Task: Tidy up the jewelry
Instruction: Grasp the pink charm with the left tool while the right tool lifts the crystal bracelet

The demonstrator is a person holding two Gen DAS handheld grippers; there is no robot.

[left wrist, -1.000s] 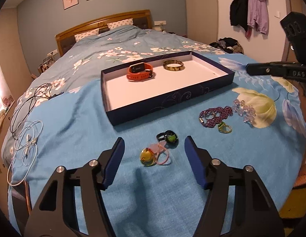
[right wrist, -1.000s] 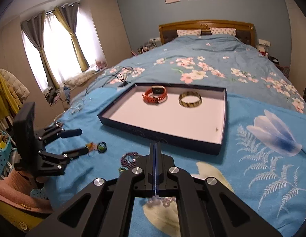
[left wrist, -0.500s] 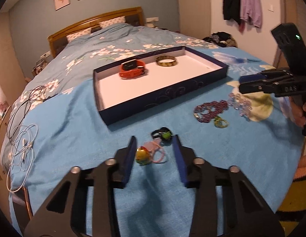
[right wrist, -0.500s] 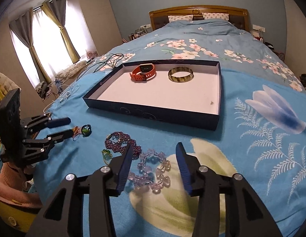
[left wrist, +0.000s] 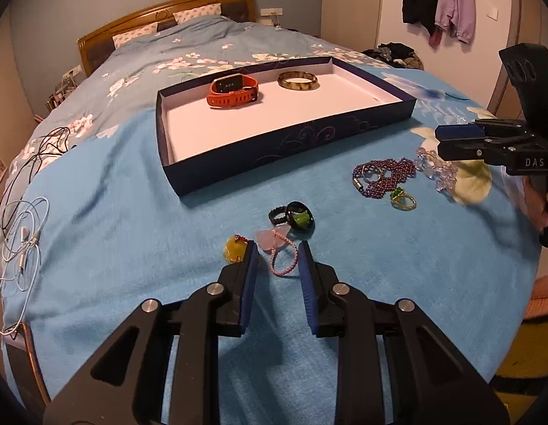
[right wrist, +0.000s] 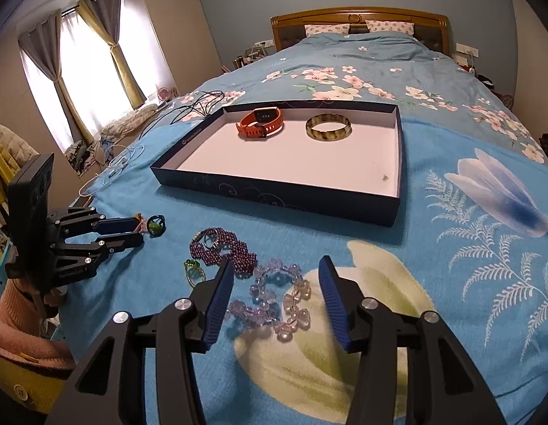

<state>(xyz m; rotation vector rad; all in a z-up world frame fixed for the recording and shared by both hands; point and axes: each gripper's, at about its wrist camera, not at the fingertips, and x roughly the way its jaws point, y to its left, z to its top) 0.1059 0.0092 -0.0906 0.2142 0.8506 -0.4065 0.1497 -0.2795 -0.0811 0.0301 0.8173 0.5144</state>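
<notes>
A dark blue tray [left wrist: 291, 141] on the bed holds an orange watch [left wrist: 233, 91] and a mottled bangle [left wrist: 298, 80]. My left gripper [left wrist: 277, 249] is open, its fingers either side of a pink bead ring [left wrist: 283, 255]; a yellow ring [left wrist: 234, 249] lies just left, a black ring with a green stone [left wrist: 299, 216] just beyond. My right gripper [right wrist: 275, 272] is open around a clear crystal bracelet [right wrist: 277, 295]. A purple bead bracelet [right wrist: 222, 248] and a green ring [right wrist: 193, 269] lie to its left.
White and black cables [left wrist: 24, 219] lie on the bed's left side. The tray [right wrist: 274, 191] sits beyond both grippers. The bed's near edge is close behind both grippers. Clothes hang on the far wall [left wrist: 438, 0].
My left gripper narrowed and moved forward around the pink bead ring. My right gripper opened from shut and came down around the clear crystal bracelet.
</notes>
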